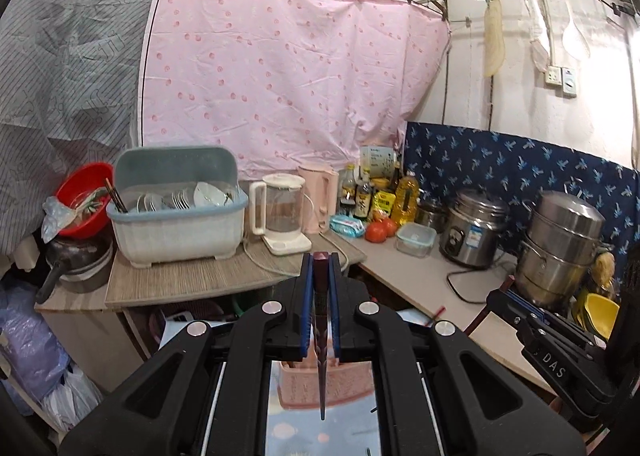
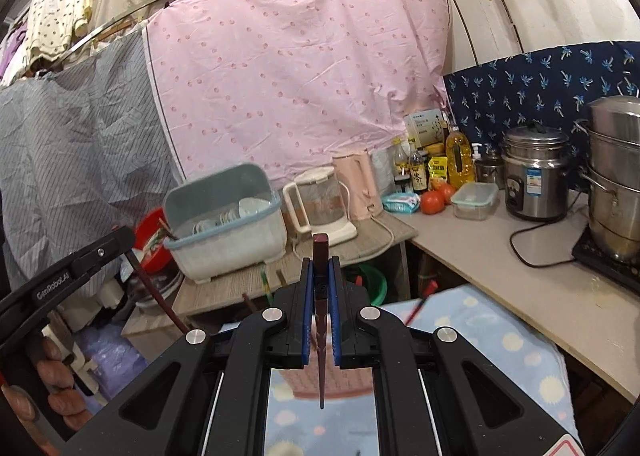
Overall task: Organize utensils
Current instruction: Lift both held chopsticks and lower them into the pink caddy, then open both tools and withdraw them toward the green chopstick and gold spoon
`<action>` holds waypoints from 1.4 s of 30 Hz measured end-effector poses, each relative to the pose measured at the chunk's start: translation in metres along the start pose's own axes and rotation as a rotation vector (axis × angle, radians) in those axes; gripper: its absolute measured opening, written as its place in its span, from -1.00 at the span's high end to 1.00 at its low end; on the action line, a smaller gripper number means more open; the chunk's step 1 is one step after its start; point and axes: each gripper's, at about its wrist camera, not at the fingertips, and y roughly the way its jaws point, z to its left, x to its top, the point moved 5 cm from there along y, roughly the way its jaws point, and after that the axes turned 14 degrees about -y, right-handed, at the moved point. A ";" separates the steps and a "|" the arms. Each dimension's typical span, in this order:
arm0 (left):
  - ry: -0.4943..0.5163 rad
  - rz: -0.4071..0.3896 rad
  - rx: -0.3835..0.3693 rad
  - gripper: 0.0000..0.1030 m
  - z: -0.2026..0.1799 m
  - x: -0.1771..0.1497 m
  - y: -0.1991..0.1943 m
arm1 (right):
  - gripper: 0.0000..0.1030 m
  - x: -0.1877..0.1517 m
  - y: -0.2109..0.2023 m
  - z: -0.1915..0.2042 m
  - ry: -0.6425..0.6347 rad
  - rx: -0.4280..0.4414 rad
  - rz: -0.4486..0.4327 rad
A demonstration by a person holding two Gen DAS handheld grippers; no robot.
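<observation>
Gripping a chopstick (image 1: 321, 316) each, both tongs (image 1: 321, 264); hand (image 2: 44, 388) only in right view

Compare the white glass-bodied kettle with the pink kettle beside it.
The white kettle has a see-through body; the pink kettle is opaque. The white one stands nearer the counter's front edge, the pink one behind it, against the curtain. Both are upright, lids on.

- The left gripper (image 1: 321, 284) points forward and level, its blue-padded jaws pinched tight on a dark red chopstick (image 1: 321, 320) that stands upright between them.
- The right gripper (image 2: 321, 288) points forward too, jaws clamped on a second dark red chopstick (image 2: 321, 312).
- The person's left hand (image 2: 52, 388) wraps its fingers around the left gripper's handle.
</observation>
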 end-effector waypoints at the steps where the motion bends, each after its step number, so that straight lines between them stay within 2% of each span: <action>1: -0.002 -0.009 0.000 0.86 0.000 0.004 0.006 | 0.86 0.006 0.009 -0.002 0.013 0.002 -0.006; 5: -0.017 -0.040 0.007 0.86 0.002 0.023 0.033 | 0.86 0.021 0.041 -0.006 0.035 -0.006 -0.024; 10: -0.020 -0.033 0.012 0.86 0.008 0.022 0.063 | 0.86 0.020 0.080 -0.007 0.050 -0.008 0.000; 17: -0.039 0.044 0.032 0.86 0.025 -0.007 0.104 | 0.86 -0.018 0.128 -0.006 0.067 0.012 0.101; 22: -0.048 0.080 0.045 0.85 0.035 -0.024 0.118 | 0.85 -0.039 0.141 -0.008 0.070 0.009 0.150; 23: -0.056 0.082 0.048 0.83 0.037 -0.026 0.119 | 0.79 -0.042 0.142 -0.009 0.070 0.007 0.155; 25: -0.068 0.074 0.070 0.32 0.042 -0.029 0.118 | 0.53 -0.046 0.137 -0.010 0.061 -0.011 0.157; 26: -0.070 0.062 0.086 -0.18 0.044 -0.030 0.116 | 0.38 -0.046 0.135 -0.011 0.056 -0.017 0.155; 28: -0.053 0.031 0.106 -0.21 0.046 -0.032 0.109 | 0.30 -0.049 0.127 -0.011 0.051 -0.026 0.152; 35: -0.016 0.100 0.103 -0.21 0.042 -0.059 0.088 | 0.26 -0.065 0.096 -0.005 0.053 -0.010 0.166; 42: 0.006 0.252 0.073 -0.22 0.037 -0.111 0.057 | 0.21 -0.105 0.053 0.006 0.059 0.006 0.208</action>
